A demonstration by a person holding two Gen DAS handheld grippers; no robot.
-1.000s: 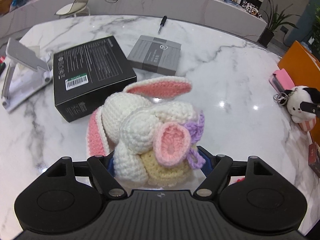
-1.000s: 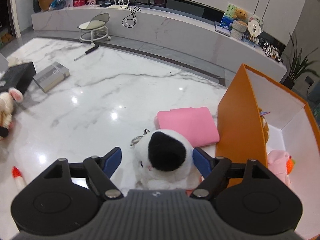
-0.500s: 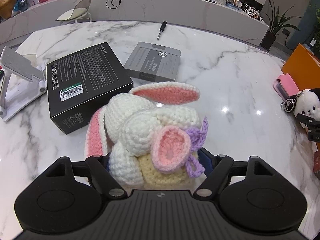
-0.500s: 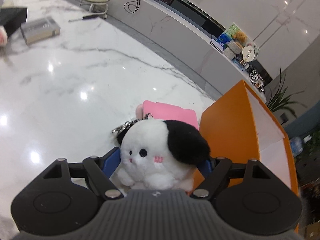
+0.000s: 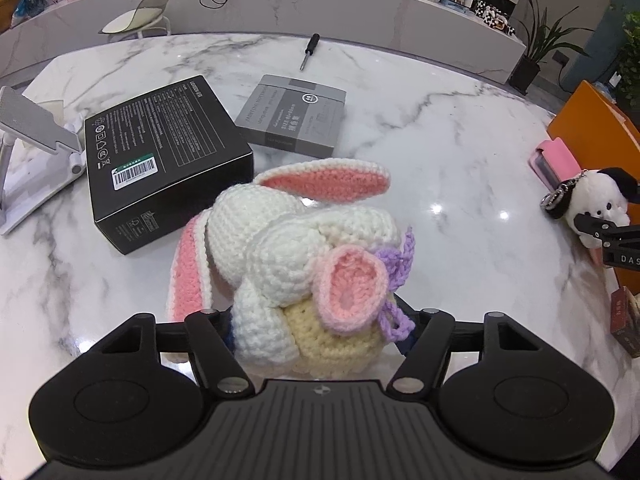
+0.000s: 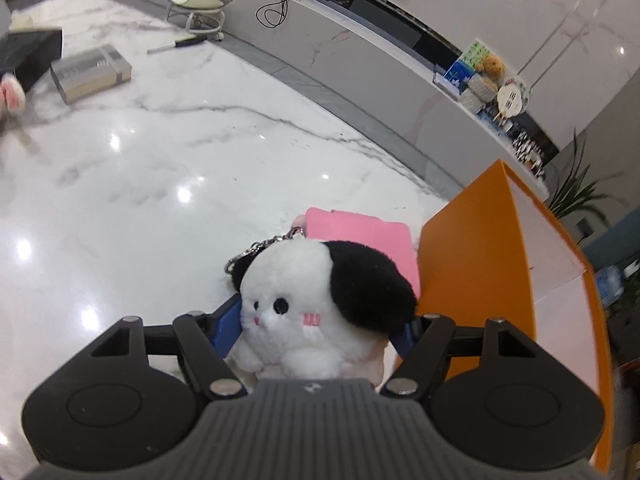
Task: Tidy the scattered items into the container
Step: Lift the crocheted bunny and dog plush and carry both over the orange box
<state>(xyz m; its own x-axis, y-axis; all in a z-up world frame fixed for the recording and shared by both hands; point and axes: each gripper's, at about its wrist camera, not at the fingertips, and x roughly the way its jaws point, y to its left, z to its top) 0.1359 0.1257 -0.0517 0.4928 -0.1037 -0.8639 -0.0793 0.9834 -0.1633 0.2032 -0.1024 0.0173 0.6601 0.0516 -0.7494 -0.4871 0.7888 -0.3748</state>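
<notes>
My left gripper point(image 5: 316, 328) is shut on a crocheted white bunny point(image 5: 296, 252) with pink ears and a purple bow, held above the marble table. My right gripper point(image 6: 320, 328) is shut on a white plush dog point(image 6: 320, 304) with a black ear and a keychain, lifted beside the orange container point(image 6: 480, 240). In the left wrist view the plush dog point(image 5: 596, 204) and the right gripper show at the far right, next to the orange container point(image 5: 592, 120).
A black box point(image 5: 160, 152), a grey notebook box point(image 5: 296, 116), a screwdriver point(image 5: 309, 50) and a white stand point(image 5: 28, 140) lie on the marble table point(image 5: 420, 140). A pink pouch point(image 6: 360, 236) lies against the container. A small red box point(image 5: 626, 320) lies at the right edge.
Both grippers have lifted their toys. The right gripper has risen and tilted with the plush dog, which now faces the camera. The bunny has risen slightly above the table.
</notes>
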